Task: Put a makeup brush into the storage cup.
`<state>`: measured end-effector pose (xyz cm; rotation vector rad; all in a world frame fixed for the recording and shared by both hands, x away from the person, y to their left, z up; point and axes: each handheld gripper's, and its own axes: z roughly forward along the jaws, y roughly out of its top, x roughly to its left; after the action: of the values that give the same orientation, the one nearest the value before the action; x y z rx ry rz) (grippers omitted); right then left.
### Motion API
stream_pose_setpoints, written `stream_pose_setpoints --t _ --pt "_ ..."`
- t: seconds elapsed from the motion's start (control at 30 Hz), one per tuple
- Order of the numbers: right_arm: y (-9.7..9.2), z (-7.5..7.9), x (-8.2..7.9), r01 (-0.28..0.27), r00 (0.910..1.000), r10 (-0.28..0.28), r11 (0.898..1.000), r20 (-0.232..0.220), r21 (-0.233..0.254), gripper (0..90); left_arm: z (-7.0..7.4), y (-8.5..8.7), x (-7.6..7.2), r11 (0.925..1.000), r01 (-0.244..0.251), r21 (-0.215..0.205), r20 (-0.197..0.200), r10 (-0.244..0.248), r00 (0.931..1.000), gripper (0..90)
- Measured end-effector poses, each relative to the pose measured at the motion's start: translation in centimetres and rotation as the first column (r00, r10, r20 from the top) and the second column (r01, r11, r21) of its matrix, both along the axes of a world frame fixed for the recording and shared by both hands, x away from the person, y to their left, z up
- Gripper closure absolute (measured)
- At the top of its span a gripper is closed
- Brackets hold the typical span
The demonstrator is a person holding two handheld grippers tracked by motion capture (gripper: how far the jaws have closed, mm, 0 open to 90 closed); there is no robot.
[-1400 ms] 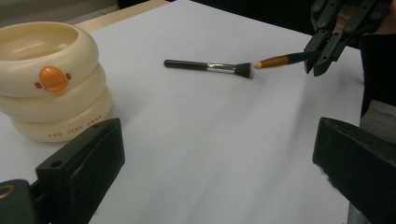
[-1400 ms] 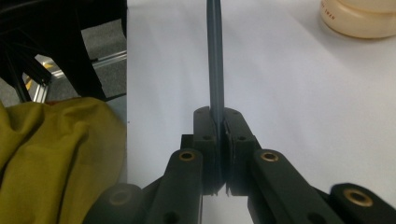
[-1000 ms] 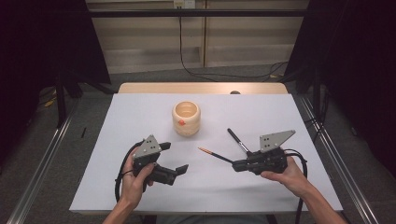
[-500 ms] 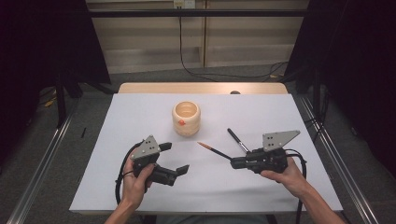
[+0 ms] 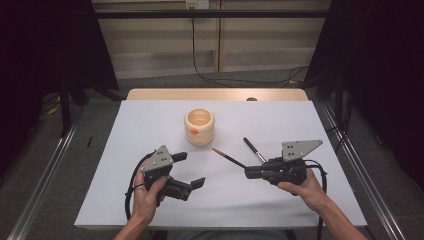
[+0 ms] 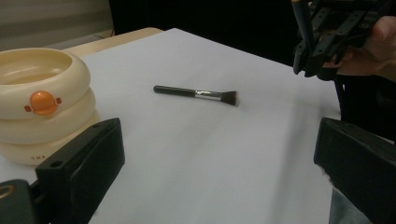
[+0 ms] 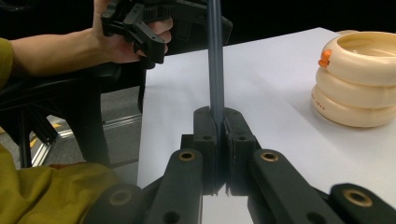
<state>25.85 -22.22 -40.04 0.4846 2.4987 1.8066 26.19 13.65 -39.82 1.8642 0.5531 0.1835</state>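
The right tongs [image 5: 248,172] are clamping fully shut on the pencil-like brush [image 5: 228,158], holding it just above the bench [image 5: 150,125] right of the cream holder [image 5: 199,128], while the left tongs [image 5: 192,170] are resting wide open and empty; before lowering, tilt its tip upright above the holder's mouth.

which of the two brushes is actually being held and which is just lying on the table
The thin brush with the orange-brown end is clamped in the right gripper. The black brush with the silver ferrule lies loose on the table, untouched.
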Motion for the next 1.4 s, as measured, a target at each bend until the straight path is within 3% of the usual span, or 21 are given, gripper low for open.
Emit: stream_pose_setpoints --t 0.37,0.47,0.53,0.77,0.93,1.03,1.23,1.33,1.4 --pt "0.1 -0.1 0.0 0.000 1.0000 0.000 1.000 -0.001 -0.018 85.3 0.3 -1.5 -0.1 0.9996 -0.021 0.017 0.022 0.020 0.9995 2.7" --pt "0.2 -0.1 0.1 -0.005 1.0000 0.005 1.000 -0.001 -0.018 85.3 0.6 -2.1 -0.2 0.9999 0.013 0.004 0.006 -0.013 0.9999 3.0" --pt "0.3 -0.1 0.1 -0.004 1.0000 0.004 1.000 -0.001 -0.021 85.2 0.9 -2.6 -0.4 0.9997 0.015 0.020 0.012 -0.015 0.9998 3.4" --pt "0.4 -0.2 0.2 -0.008 0.9999 0.008 0.999 -0.008 -0.031 85.2 1.3 -4.0 -0.7 0.9975 0.069 0.016 0.038 -0.070 0.9968 4.4" --pt "0.5 -0.3 0.2 -0.010 0.9999 0.010 0.999 -0.008 -0.033 85.2 1.4 -4.6 -0.8 0.9982 0.057 -0.021 0.055 -0.055 0.9969 5.1" --pt "0.5 -0.3 0.1 -0.010 0.9999 0.010 0.999 -0.009 -0.033 85.2 1.3 -4.6 -1.0 0.9987 0.023 -0.046 0.058 -0.020 0.9981 5.7" --pt "0.5 -0.3 0.1 -0.012 0.9999 0.012 0.999 -0.009 -0.034 85.2 1.0 -4.8 -1.3 0.9988 0.026 -0.041 0.078 -0.023 0.9967 13.5" --pt "0.7 -0.4 0.1 -0.015 0.9999 0.014 0.999 -0.008 -0.034 85.2 1.2 -4.7 -1.4 0.9972 0.022 -0.071 0.109 -0.014 0.9940 23.0" --pt "0.8 -0.4 0.1 -0.016 0.9998 0.016 0.999 -0.010 -0.035 85.2 1.4 -4.8 -1.5 0.9963 0.016 -0.084 0.108 -0.007 0.9941 27.4"
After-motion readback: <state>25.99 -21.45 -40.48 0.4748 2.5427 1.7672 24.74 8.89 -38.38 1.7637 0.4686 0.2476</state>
